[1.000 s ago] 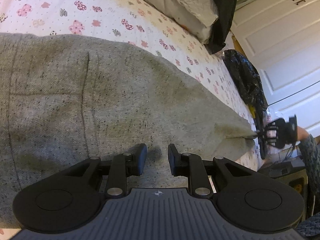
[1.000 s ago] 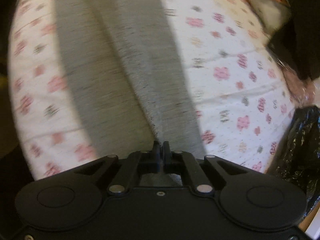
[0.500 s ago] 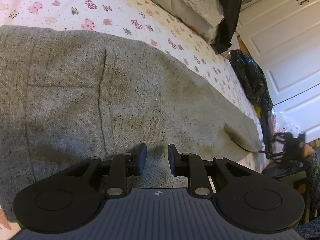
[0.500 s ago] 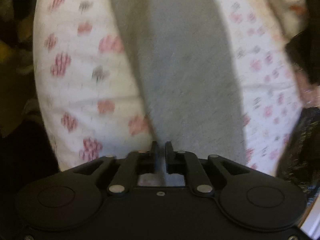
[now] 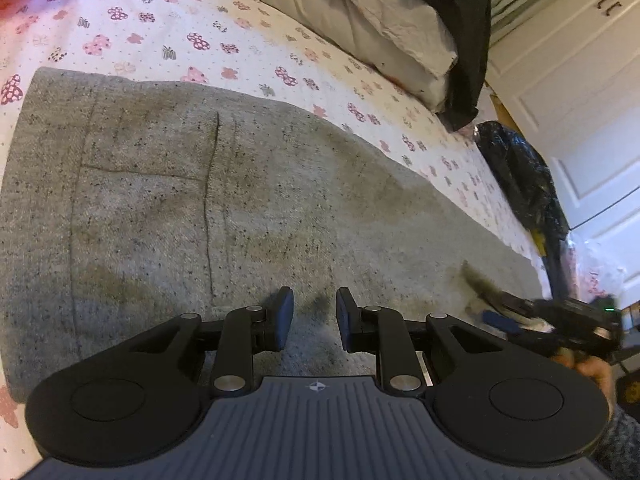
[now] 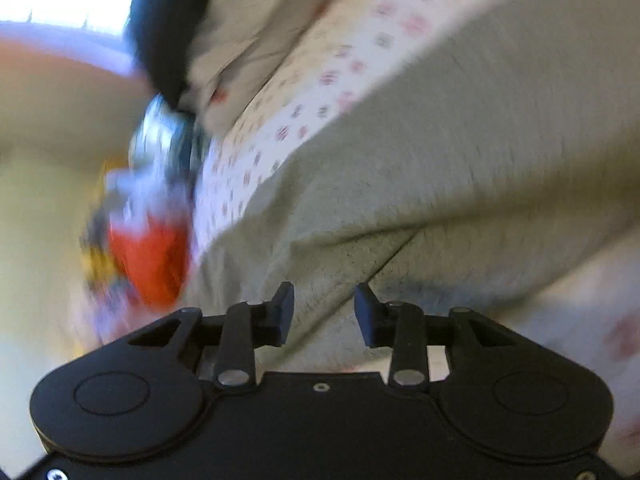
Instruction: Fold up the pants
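Note:
Grey speckled pants (image 5: 240,208) lie flat on a floral bedsheet (image 5: 160,32), waist at the left, legs running to the right. My left gripper (image 5: 314,312) hovers over the seat area, its jaws a little apart with nothing between them. At the far right, my right gripper (image 5: 496,312), held by a hand, sits by the turned-up leg hem (image 5: 476,280). The right wrist view is blurred: there the right gripper (image 6: 324,308) is opening, with the grey fabric (image 6: 440,160) lying under and ahead of the pads, not pinched.
A pale pillow (image 5: 360,12) and a black cloth (image 5: 460,40) lie along the bed's far side. A black plastic bag (image 5: 520,184) hangs off the bed's end near a white door (image 5: 580,80). A blurred red object (image 6: 152,256) sits beside the bed.
The right gripper was shut on the leg hem and pulling it taut; its jaws have parted, the hem has dropped onto the bed, and its view has swung. The left view now takes in more of the waist.

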The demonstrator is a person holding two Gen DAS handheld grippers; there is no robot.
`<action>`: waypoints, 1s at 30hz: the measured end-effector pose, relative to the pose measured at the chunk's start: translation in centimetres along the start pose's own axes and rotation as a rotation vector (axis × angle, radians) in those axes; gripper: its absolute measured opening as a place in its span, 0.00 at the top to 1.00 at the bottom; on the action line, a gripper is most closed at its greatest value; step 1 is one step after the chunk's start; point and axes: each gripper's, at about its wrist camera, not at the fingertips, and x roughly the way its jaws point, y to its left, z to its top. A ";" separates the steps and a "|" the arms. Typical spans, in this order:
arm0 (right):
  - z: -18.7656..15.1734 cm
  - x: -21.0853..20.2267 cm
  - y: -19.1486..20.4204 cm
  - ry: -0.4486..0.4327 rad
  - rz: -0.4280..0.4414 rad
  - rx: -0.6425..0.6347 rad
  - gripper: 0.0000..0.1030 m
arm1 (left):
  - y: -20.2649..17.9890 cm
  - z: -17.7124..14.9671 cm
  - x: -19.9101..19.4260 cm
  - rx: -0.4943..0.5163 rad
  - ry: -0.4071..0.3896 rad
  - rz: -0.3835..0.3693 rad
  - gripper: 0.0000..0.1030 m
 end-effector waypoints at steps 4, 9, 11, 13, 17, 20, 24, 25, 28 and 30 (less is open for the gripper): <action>-0.6 1.9 -2.6 -0.088 -0.012 0.214 0.60 | 0.3 -0.2 -0.2 -0.004 0.005 -0.002 0.79; -1.3 3.0 -3.9 -0.164 0.008 0.320 0.78 | 0.5 -0.5 -0.3 -0.006 0.001 -0.008 0.79; -1.6 3.3 -3.6 -0.170 0.011 0.314 0.85 | 0.5 -0.5 -0.3 -0.008 0.000 -0.006 0.79; -1.9 3.2 -2.9 -0.158 0.001 0.300 0.90 | 0.5 -0.5 -0.2 -0.009 -0.001 -0.002 0.79; -3.3 1.1 -1.8 -0.141 -0.035 0.287 0.91 | 0.4 -0.4 -0.1 -0.004 0.001 0.007 0.79; -5.4 -1.2 -1.5 -0.121 -0.051 0.263 0.91 | 0.3 -0.2 0.0 0.005 0.000 0.010 0.79; -6.8 -2.4 -1.2 -0.122 -0.012 0.259 0.91 | 0.5 -0.1 0.1 -0.004 -0.002 0.010 0.79; -6.8 -2.5 -1.2 -0.134 -0.016 0.256 0.91 | 0.5 -0.1 0.1 -0.006 -0.003 0.011 0.79; -6.5 -2.2 -2.1 -0.137 -0.075 0.306 0.81 | 0.5 -0.1 0.1 -0.001 -0.006 0.018 0.79; -6.4 -1.5 -3.2 -0.097 -0.099 0.345 0.76 | 0.5 -0.1 0.1 -0.001 -0.006 0.019 0.79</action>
